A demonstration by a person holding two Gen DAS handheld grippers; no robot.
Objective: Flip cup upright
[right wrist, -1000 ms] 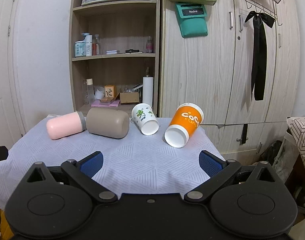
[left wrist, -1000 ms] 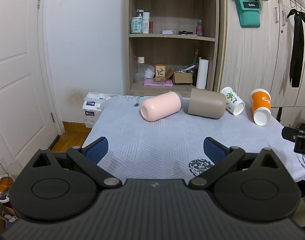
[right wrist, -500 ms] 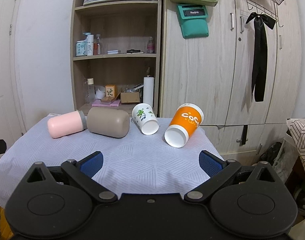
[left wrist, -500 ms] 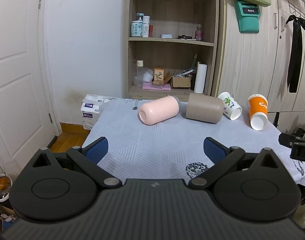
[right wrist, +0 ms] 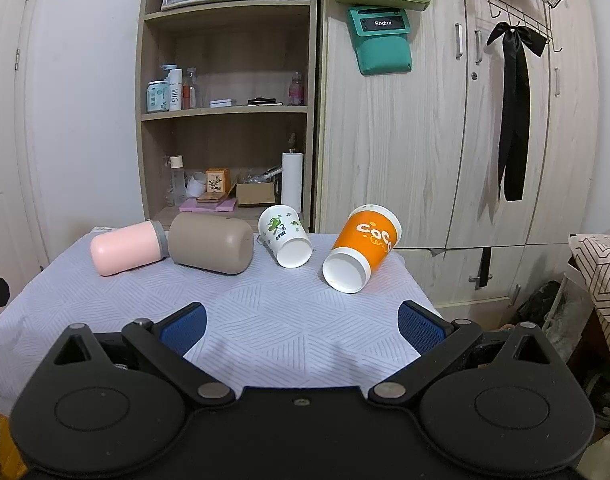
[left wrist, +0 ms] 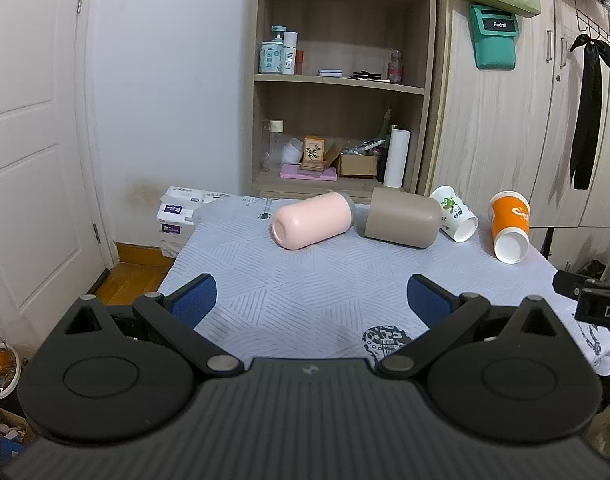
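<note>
Several cups lie on their sides in a row at the far side of the table: a pink cup (left wrist: 311,220) (right wrist: 127,250), a taupe cup (left wrist: 403,222) (right wrist: 211,248), a white cup with green print (left wrist: 453,218) (right wrist: 285,236) and an orange paper cup (left wrist: 509,226) (right wrist: 363,248). My left gripper (left wrist: 313,300) is open and empty over the table's near edge, well short of the cups. My right gripper (right wrist: 301,326) is open and empty, also near the front edge, facing the white and orange cups.
The table has a pale patterned cloth (left wrist: 305,280) (right wrist: 265,304). A wooden shelf unit (left wrist: 341,80) and wardrobe doors (right wrist: 465,140) stand behind it. A white door (left wrist: 33,160) is at left; boxes (left wrist: 177,216) sit on the floor by the table's far left corner.
The left view has pulled back and risen a little, so the cups look smaller and farther. The right view has hardly shifted. Both grippers stay open.
</note>
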